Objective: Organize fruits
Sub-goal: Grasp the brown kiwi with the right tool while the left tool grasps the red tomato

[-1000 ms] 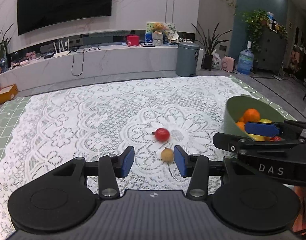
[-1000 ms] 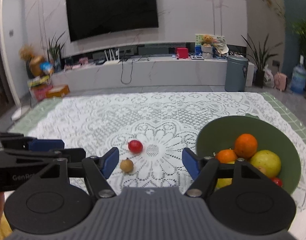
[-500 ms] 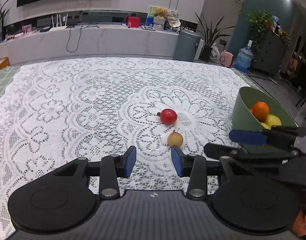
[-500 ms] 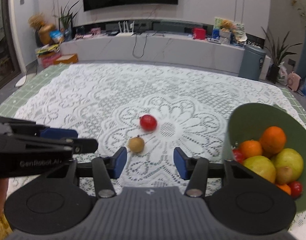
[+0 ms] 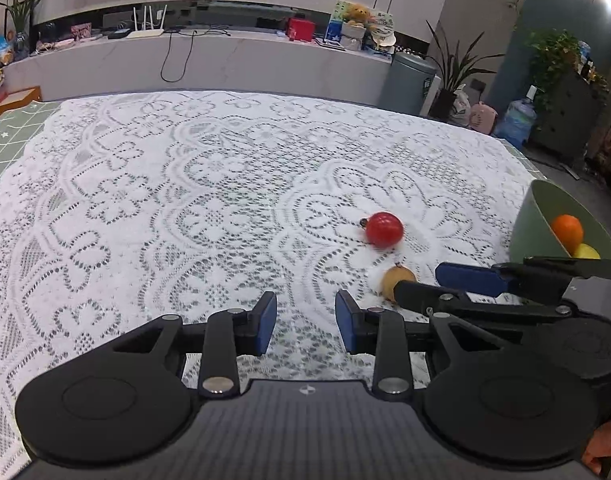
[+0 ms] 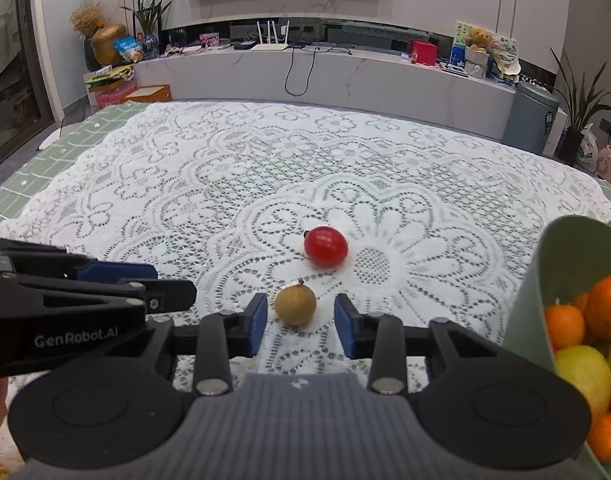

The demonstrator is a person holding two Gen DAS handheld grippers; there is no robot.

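A small tan round fruit (image 6: 295, 304) lies on the lace tablecloth between the open fingers of my right gripper (image 6: 300, 319), not gripped. A red cherry tomato (image 6: 325, 246) lies just beyond it. Both show in the left wrist view: the tan fruit (image 5: 397, 278) partly behind the right gripper's finger, the tomato (image 5: 383, 229) beyond. A green bowl (image 6: 545, 264) at the right holds oranges (image 6: 607, 307) and yellow-green fruit (image 6: 583, 376). My left gripper (image 5: 305, 322) is open and empty, left of the fruits.
The white lace tablecloth (image 5: 185, 208) covers a green checked mat on the table. The bowl's rim (image 5: 537, 216) stands at the table's right edge. Beyond the table are a white TV bench, a grey bin (image 6: 531, 116) and plants.
My right gripper has moved forward and down, so the tan fruit now lies between its fingers. My left gripper has shifted left, with the fruits now off to its right.
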